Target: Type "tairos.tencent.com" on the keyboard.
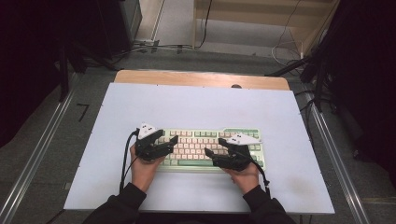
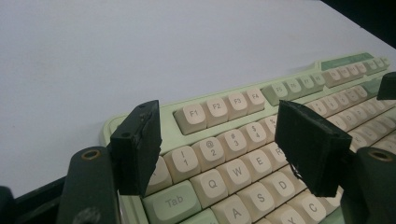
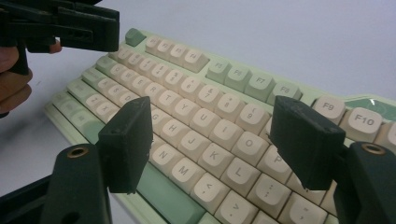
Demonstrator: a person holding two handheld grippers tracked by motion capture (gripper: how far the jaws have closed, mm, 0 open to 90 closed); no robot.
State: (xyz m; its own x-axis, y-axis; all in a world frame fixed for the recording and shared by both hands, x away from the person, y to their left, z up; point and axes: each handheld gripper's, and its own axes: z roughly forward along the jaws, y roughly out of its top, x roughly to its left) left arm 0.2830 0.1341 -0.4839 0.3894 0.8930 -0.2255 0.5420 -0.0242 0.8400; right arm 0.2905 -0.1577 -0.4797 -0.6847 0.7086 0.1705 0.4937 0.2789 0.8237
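The keyboard [image 1: 212,149] (pale green, cream keys) lies on the white table [image 1: 196,107], directly under both grippers. The left gripper [image 2: 219,149] hangs over its number and Q-row keys, jaws wide apart, nothing between them. The right gripper [image 3: 212,140] hangs over the J-K-L keys, jaws likewise spread and holding nothing.

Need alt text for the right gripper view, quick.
The right gripper hangs with its two black jaws open over the cream and green plastic keyboard, framing the letter keys. At upper left the left gripper hovers above the keyboard's far end, on the pale table.
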